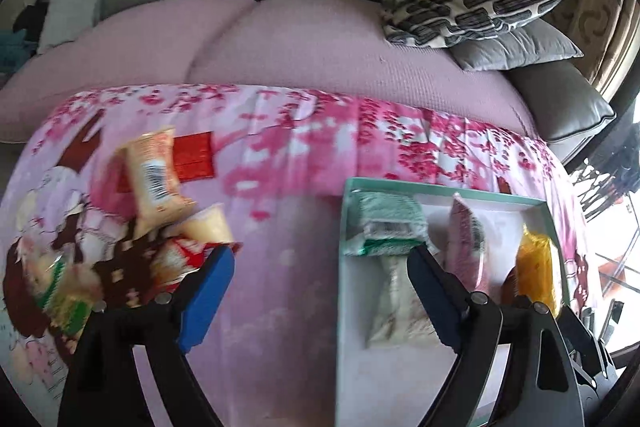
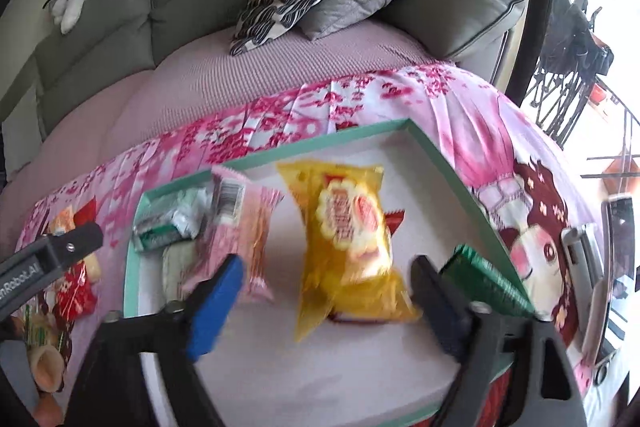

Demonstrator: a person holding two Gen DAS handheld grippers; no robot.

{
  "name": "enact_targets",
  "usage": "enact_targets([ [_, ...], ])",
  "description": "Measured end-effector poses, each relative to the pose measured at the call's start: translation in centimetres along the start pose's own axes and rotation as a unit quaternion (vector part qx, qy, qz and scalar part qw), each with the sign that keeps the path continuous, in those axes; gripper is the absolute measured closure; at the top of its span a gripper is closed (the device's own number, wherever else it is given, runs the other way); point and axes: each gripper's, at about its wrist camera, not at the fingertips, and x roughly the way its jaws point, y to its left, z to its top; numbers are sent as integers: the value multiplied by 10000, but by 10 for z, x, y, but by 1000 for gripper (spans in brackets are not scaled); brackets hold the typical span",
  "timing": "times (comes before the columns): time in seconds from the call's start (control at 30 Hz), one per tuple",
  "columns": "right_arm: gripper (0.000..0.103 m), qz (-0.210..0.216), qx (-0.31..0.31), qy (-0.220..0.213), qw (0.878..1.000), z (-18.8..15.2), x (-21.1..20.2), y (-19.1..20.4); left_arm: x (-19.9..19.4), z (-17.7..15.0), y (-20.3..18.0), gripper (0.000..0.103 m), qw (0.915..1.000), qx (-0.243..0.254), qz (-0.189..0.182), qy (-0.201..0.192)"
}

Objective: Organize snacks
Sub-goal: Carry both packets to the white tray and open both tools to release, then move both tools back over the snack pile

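Right tongs (image 2: 324,291), spread wide and empty, hover over the yellow snack packet (image 2: 352,247) lying in the green-rimmed tray (image 2: 452,163); left tongs (image 1: 320,275), also spread, hang beside the loose snack pile (image 1: 160,195).

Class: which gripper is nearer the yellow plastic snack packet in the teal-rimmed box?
Right. The right gripper hangs open directly over the yellow packet; the left gripper hangs open beside the box.
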Motion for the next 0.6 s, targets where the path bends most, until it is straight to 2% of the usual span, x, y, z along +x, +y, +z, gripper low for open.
enact_targets([
  [0.03, 4, -3, -16, 49, 10000, -4, 0, 2, -3, -3, 4, 9, 10000, -7, 42, -56],
  [0.07, 2, -7, -50, 71, 10000, -8, 0, 4, -4, -4, 7, 5, 9999, -13, 78, -82],
  [0.1, 2, -38, -100, 70, 9999, -12, -1, 6, -5, -7, 10, 4, 9999, -18, 111, -116],
  [0.27, 0, 46, -74, -151, 9998, -15, -9, 10, -7, -18, 21, 4, 9995, -85, 222, -201],
  [0.6, 0, 7, -226, -168, 9996, -23, -8, 21, -13, -50, 41, 4, 9997, -144, 136, -129],
])
